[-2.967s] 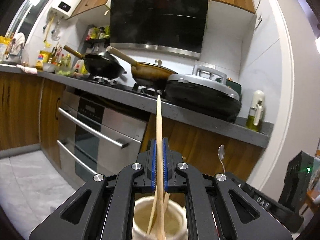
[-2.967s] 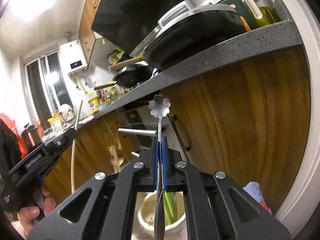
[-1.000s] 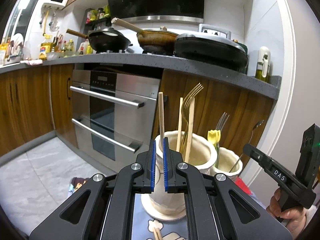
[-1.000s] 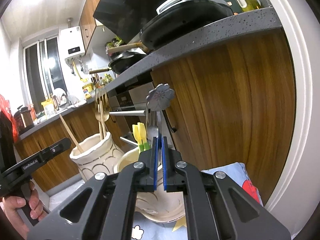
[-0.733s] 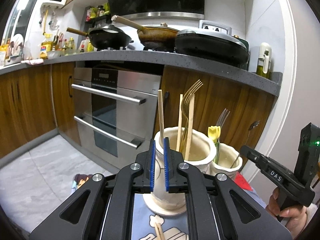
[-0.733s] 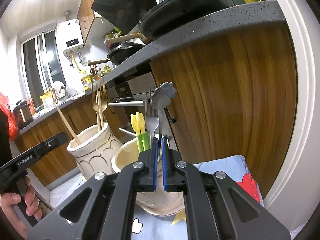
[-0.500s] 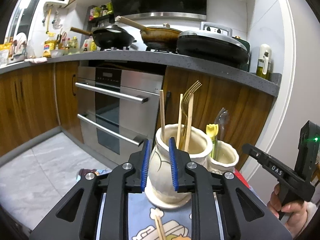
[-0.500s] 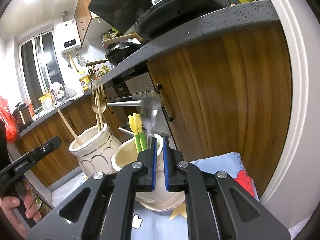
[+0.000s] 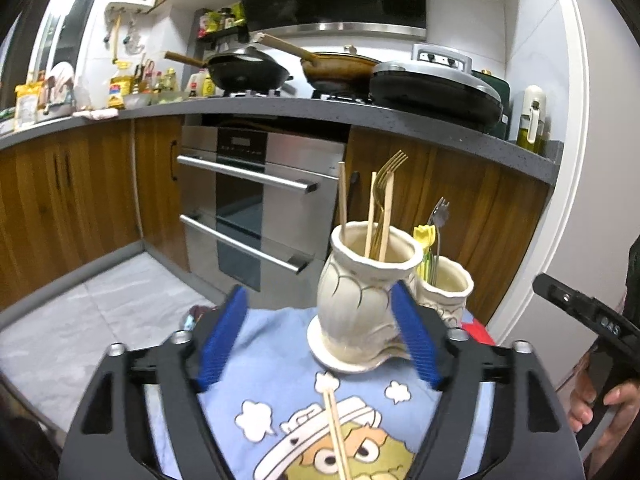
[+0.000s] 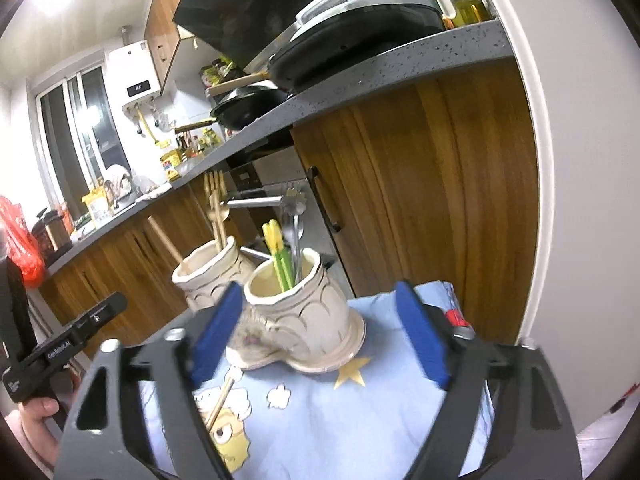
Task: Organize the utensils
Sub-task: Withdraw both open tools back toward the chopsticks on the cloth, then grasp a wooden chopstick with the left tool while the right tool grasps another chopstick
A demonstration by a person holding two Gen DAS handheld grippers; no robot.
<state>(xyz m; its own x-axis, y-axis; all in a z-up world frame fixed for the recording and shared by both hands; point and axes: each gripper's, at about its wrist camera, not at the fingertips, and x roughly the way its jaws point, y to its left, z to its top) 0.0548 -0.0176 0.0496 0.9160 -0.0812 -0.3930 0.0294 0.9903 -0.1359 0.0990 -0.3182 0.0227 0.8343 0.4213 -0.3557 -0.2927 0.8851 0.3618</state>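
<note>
Both grippers have just been opening and backing off; the chopstick (image 9: 342, 196) and the flower-handled spoon (image 10: 295, 216) they carried are standing in the tall jar (image 9: 366, 296) and the short jar (image 10: 304, 304) beside it. The left gripper (image 9: 320, 336) and right gripper (image 10: 316, 334) are gaping wide, fingers holding nothing. One loose chopstick (image 9: 336, 428) is lying on the blue cloth (image 9: 280, 392) before the tall jar; approaching low along its length should be cleanest.

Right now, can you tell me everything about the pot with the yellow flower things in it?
The smaller pot is cream glazed ceramic with dark curved lines, a wavy rim and a flared foot. It stands upright on the blue cartoon cloth, pressed against the taller pot. Inside lean yellow-topped green sticks and a flower-ended metal utensil. No gripper touches it.
</note>
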